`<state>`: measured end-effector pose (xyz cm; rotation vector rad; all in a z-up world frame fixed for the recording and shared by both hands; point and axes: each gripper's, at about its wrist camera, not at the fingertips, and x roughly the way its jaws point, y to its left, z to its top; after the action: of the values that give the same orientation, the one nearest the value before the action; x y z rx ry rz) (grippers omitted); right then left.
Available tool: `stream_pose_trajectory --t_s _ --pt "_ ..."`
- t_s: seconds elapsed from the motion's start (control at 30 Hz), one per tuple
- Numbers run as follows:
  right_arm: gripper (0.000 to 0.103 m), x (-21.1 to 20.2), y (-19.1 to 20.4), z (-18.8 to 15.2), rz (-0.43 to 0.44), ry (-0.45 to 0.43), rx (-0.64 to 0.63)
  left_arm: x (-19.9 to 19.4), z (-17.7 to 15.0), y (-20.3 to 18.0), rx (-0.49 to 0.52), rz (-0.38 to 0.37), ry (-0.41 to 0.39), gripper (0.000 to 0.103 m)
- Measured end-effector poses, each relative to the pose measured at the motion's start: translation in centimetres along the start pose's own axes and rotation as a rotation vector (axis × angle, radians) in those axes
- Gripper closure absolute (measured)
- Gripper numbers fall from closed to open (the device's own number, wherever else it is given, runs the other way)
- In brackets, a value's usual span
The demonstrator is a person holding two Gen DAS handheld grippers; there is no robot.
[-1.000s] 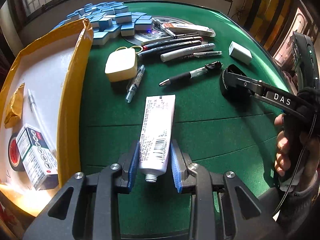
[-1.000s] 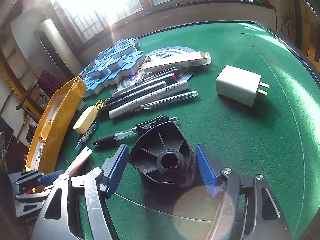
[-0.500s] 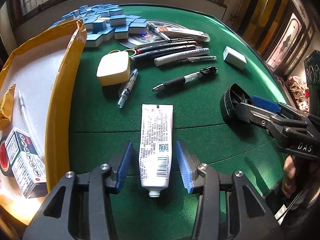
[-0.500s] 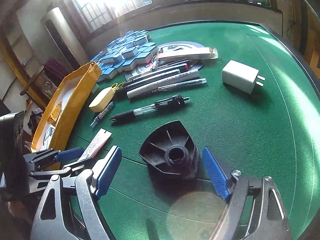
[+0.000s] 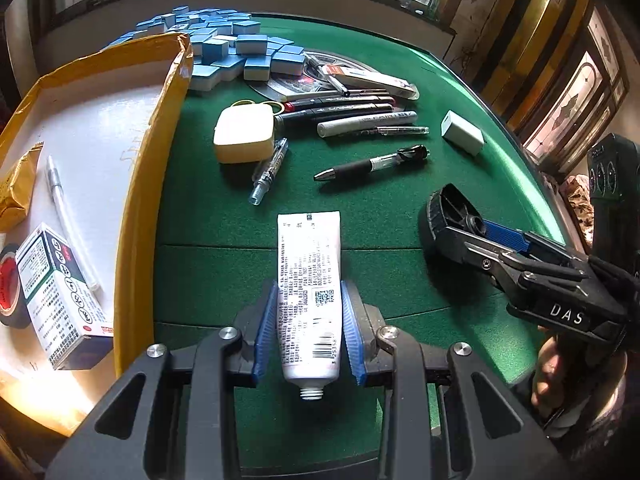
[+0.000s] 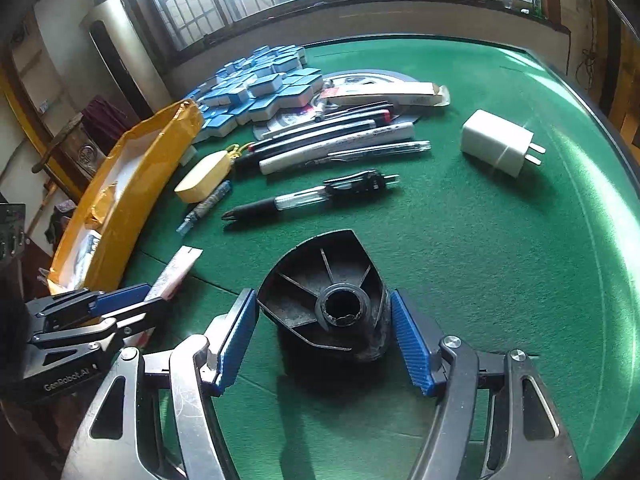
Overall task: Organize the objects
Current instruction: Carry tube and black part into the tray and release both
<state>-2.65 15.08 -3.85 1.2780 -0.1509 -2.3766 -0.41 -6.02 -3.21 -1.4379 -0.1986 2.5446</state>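
A white tube (image 5: 309, 288) with printed text lies on the green felt, its open threaded neck toward me. My left gripper (image 5: 309, 338) has its blue pads closed against both sides of the tube. A black triangular plastic part (image 6: 328, 300) with a round hub lies between the blue pads of my right gripper (image 6: 326, 340); the pads stand at its sides and I cannot tell whether they press it. The part also shows in the left wrist view (image 5: 452, 220), with the right gripper (image 5: 516, 248) beside it. The left gripper shows in the right wrist view (image 6: 104, 308) with the tube (image 6: 176, 270).
A yellow-rimmed open box (image 5: 144, 200) at the left holds a small carton (image 5: 60, 296), a tape roll, a pen and a brown packet. Further back lie a black pen (image 5: 372, 166), markers (image 5: 352, 110), a cream case (image 5: 244, 134), a white charger (image 6: 496, 148) and blue tiles (image 5: 240, 48).
Both grippers opened and drew back half a second ago. Now the left pads have closed on the tube and the right pads have come in close beside the black part.
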Motion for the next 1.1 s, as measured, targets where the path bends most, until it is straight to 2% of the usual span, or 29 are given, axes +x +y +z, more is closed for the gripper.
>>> stream_pose_trajectory --t_s 0.2,0.37,0.6,0.73,0.87,1.1 --pt "0.041 -0.9 3.3 0.9 0.06 -0.045 -0.023 -3.0 0.4 1.3 -0.058 -0.075 -0.031 0.074" --pt "0.041 -2.0 7.0 2.1 0.122 -0.085 -0.088 -7.1 1.7 3.8 -0.102 -0.077 -0.114 0.074" --pt "0.041 0.0 13.1 4.0 0.222 -0.053 -0.193 -9.4 4.1 10.3 -0.201 0.04 -0.191 0.074" --pt "0.041 1.9 16.5 5.5 0.248 -0.026 -0.24 -8.3 5.5 14.4 -0.265 0.079 -0.187 0.074" --pt "0.041 4.3 19.8 6.9 0.258 0.0 -0.284 -6.3 6.3 17.9 -0.314 0.124 -0.135 0.074" --pt "0.041 9.0 22.9 8.7 0.236 0.047 -0.314 -4.1 5.5 19.6 -0.321 0.131 -0.063 0.074"
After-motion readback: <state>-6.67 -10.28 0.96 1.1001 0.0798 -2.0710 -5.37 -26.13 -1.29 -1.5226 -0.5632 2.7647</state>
